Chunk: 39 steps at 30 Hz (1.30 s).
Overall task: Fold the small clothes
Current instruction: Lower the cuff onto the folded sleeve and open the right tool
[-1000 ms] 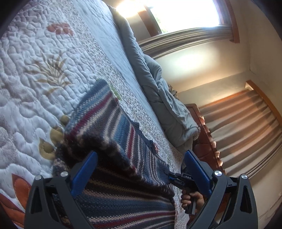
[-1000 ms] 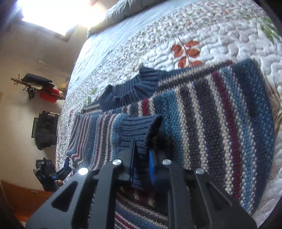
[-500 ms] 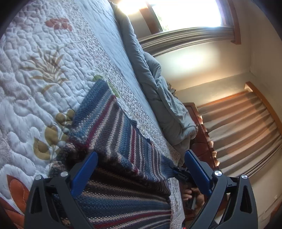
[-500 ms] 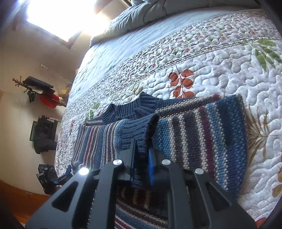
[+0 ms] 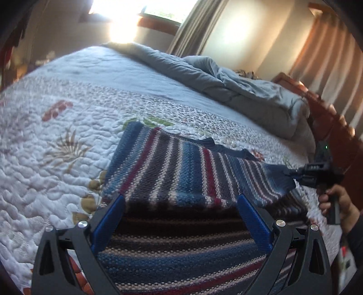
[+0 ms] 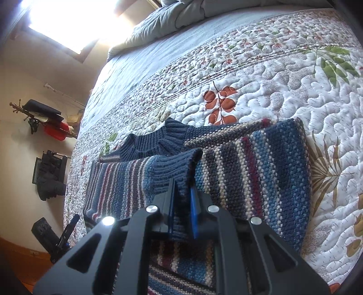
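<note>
A bedroom in a home is shown. Most of both views is taken up by a bed (image 5: 74, 158) covered with a white quilt (image 6: 295, 90) stitched with leaves and flowers. A grey duvet (image 5: 238, 88) is bunched up at the far end, beside a wooden headboard (image 5: 322, 106). Sunlight is let in through a window (image 5: 158, 11) hung with long curtains (image 5: 324, 59). Plain cream walls are seen, with dark gear hung on a wall rack (image 6: 43, 118) and a strip of wooden floor (image 6: 20, 251) below.
</note>
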### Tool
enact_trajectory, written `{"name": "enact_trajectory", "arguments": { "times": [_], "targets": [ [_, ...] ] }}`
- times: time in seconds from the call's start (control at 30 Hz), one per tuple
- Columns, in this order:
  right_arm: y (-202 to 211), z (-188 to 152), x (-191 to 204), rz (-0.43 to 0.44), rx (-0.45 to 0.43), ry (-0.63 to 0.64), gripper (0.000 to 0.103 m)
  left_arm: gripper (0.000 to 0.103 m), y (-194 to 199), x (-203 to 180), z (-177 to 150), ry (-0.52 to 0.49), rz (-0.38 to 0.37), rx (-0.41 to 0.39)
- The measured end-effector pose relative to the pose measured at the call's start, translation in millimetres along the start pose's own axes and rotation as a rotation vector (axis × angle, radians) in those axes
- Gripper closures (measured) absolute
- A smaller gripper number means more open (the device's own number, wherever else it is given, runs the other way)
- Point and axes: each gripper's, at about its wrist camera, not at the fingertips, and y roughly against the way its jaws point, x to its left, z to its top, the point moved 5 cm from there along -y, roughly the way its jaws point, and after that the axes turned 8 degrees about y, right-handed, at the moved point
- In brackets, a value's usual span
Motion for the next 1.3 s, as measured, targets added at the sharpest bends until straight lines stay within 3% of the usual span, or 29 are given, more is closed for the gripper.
{"name": "enact_trajectory", "arguments": {
  "times": [0.3, 0.53, 0.73, 0.87, 1.07, 1.13, 1.17, 1.2, 1.3],
  "targets": [
    [-19.6, -11.7, -12.0, -0.036, 0.03, -0.039, 0.09, 0.004, 7.9, -23.2, -5.8, -0.138, 0.103, -0.032],
    [-14.1, -22.1, -10.4, -0.039, 0.017, -0.082, 0.064, 0.004, 13.6, -31.7, -6.3, -0.176, 0.119, -0.047],
    [18.3, -40.7, 0.7, -0.066, -0.017, -0.135, 0.061, 0.004, 12.2, -24.0, -5.0, -0.123, 0.075, -0.019],
    [26.7, -64.3, 6.1, 0.024, -0.01, -0.249, 0.061, 0.004, 10.5, -11.7, -3.9, -0.056, 0.039, 0.008],
    [0.1, -70.3, 5.2, 0.057, -0.013, -0.353, 0.061, 0.004, 13.2, 4.4, 1.6, 0.018, 0.006, 0.011],
    [-6.2, -65.7, 2.0, 0.054, -0.031, -0.379, 0.065, 0.004, 14.6, 19.3, 6.1, 0.073, -0.014, 0.014],
    [-7.1, -61.9, 0.9, 0.048, -0.051, -0.375, 0.086, 0.004, 15.2, 25.3, 8.4, 0.102, -0.031, 0.017],
    [-5.0, -57.3, 2.1, 0.03, -0.069, -0.353, 0.096, 0.004, 16.3, 36.9, 12.2, 0.164, -0.064, 0.024],
    [9.4, -53.6, 4.3, -0.025, -0.125, -0.283, 0.097, 0.004, 18.4, 57.2, 17.4, 0.272, -0.121, 0.026]
  ]
}}
